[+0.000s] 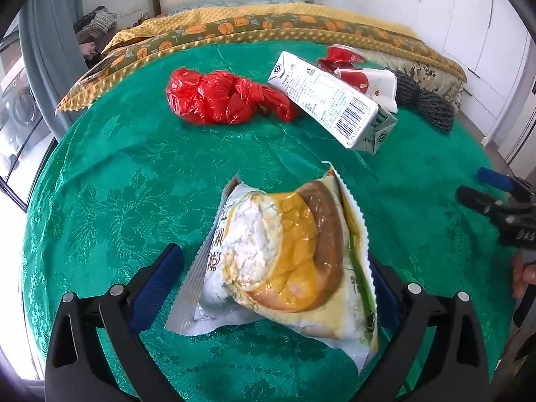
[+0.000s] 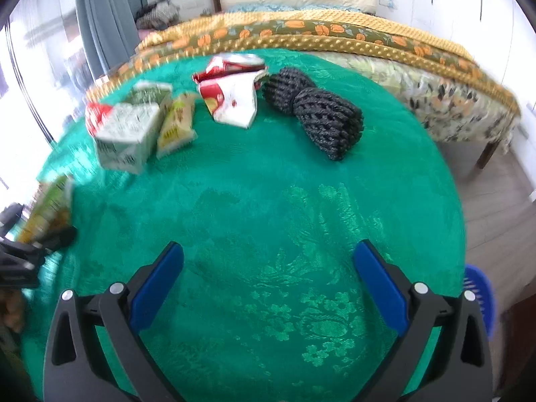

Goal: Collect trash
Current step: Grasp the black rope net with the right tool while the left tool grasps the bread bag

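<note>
In the left wrist view a bread wrapper (image 1: 284, 254) lies on the green tablecloth (image 1: 117, 184) between the wide-apart fingers of my left gripper (image 1: 278, 268), which is open around it. Farther off lie a crumpled red plastic bag (image 1: 221, 97), a white milk carton (image 1: 331, 100) and a red-and-white wrapper (image 1: 365, 80). My right gripper (image 2: 268, 268) is open and empty over bare cloth; it also shows at the right edge of the left wrist view (image 1: 485, 191). In the blurred right wrist view the carton (image 2: 127, 134), a yellow snack packet (image 2: 176, 124) and the red-and-white wrapper (image 2: 231, 97) lie at the left and back.
A bundle of black rope (image 2: 318, 114) lies on the table's right side, also in the left wrist view (image 1: 422, 100). A bed with yellow and orange bedding (image 1: 268, 23) stands behind the round table. A blue basket (image 2: 479, 301) sits below the table's right edge.
</note>
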Available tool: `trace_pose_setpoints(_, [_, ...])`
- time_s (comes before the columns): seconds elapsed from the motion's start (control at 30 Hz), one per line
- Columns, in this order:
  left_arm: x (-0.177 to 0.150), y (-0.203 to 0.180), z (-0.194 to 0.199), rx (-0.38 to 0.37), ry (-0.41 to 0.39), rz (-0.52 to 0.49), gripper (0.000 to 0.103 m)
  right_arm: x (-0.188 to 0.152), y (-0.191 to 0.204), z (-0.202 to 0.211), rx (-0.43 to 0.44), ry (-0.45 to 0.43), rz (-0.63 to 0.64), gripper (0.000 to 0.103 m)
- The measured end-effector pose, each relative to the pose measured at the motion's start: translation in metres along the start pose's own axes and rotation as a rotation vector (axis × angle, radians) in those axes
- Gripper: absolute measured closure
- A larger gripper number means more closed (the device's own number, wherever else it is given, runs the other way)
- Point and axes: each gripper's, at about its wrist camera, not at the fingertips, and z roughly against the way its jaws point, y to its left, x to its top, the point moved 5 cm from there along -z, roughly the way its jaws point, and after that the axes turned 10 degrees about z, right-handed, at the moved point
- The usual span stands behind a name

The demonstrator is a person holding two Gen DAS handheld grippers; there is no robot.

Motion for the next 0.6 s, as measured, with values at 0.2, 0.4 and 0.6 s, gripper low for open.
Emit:
trace_pose_setpoints(0.2, [0.001,0.001,-0.001,0.001,0.000,0.001,0.004,0.048,-0.049,0.008,-0.056,-0.047,-0.003,0.005])
trace_pose_setpoints(0.4, [0.001,0.001,-0.001,0.000,0.000,0.002,0.004,0.103,-0.046,-0.029,-0.067,0.099,0.205,0.014])
trace_pose_setpoints(0.6, [0.001,0.001,-0.001,0.000,0.001,0.001,0.004,0.102,-0.046,-0.064,-0.103,0.205,0.249,0.055])
